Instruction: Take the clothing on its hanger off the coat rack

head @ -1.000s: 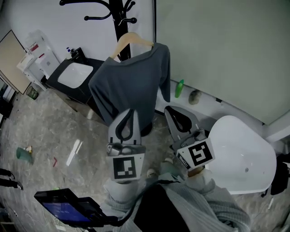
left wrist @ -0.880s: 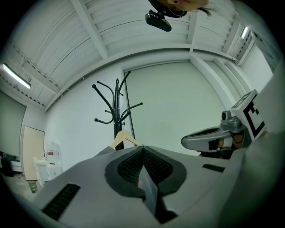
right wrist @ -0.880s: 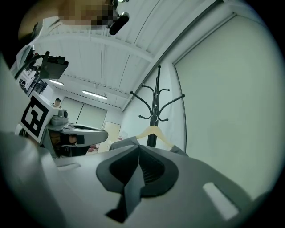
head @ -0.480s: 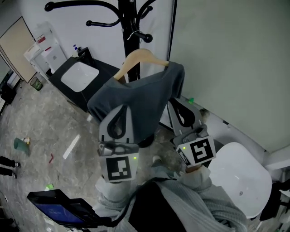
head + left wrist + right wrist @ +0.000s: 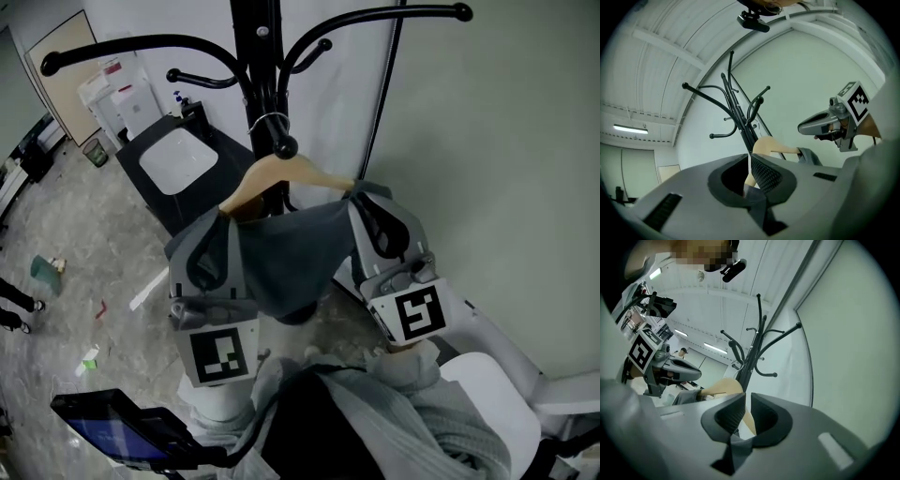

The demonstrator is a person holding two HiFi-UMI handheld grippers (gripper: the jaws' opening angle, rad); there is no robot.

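A grey shirt [image 5: 291, 258] hangs on a wooden hanger [image 5: 281, 173], whose wire hook [image 5: 265, 122] loops over a peg of the black coat rack [image 5: 255, 56]. My left gripper [image 5: 217, 220] is shut, with its tip up against the hanger's left shoulder. My right gripper [image 5: 361, 202] is shut at the right shoulder. In the left gripper view, the hanger's wood [image 5: 771, 146] shows just past the closed tips of the left gripper [image 5: 749, 161]. The right gripper view shows the same wood [image 5: 724, 386] beyond the right gripper [image 5: 747, 399]. Nothing is visibly clamped in either.
The rack's curved arms [image 5: 122, 47] spread overhead, close to both grippers. A white sink on a black cabinet [image 5: 173, 155] stands behind on the left. A dark screen [image 5: 122, 431] is at the lower left, and a white seat [image 5: 487, 394] at the lower right. A pale wall lies behind the rack.
Both grippers have risen from the shirt's lower part to the hanger's two shoulders, staying shut. The head view has tilted up, so more of the rack shows.
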